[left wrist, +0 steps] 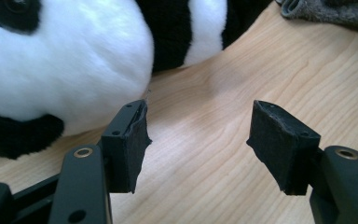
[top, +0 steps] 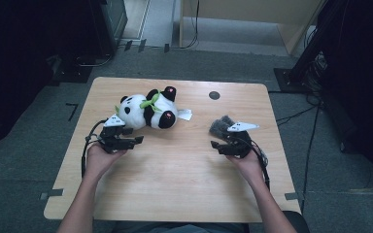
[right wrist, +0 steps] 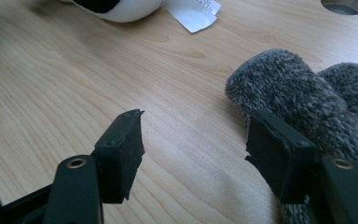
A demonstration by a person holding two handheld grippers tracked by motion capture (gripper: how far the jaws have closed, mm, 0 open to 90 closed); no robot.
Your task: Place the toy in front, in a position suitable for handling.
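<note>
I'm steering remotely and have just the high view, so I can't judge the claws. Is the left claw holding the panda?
Observer: No. The left claw is open, only bare table between its pads; the panda lies just beyond its left pad.
Operator: And the right claw?
Observer: The right claw is open too, nothing between its pads.
Operator: How close is the grey thing?
Observer: The grey fuzzy cloth lies right beside that claw's right-hand pad, outside the gap.

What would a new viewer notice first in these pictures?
A plush panda lies on the far left part of the wooden table, close to the open left gripper. A grey fuzzy cloth lies at the right, beside the open right gripper.
</note>
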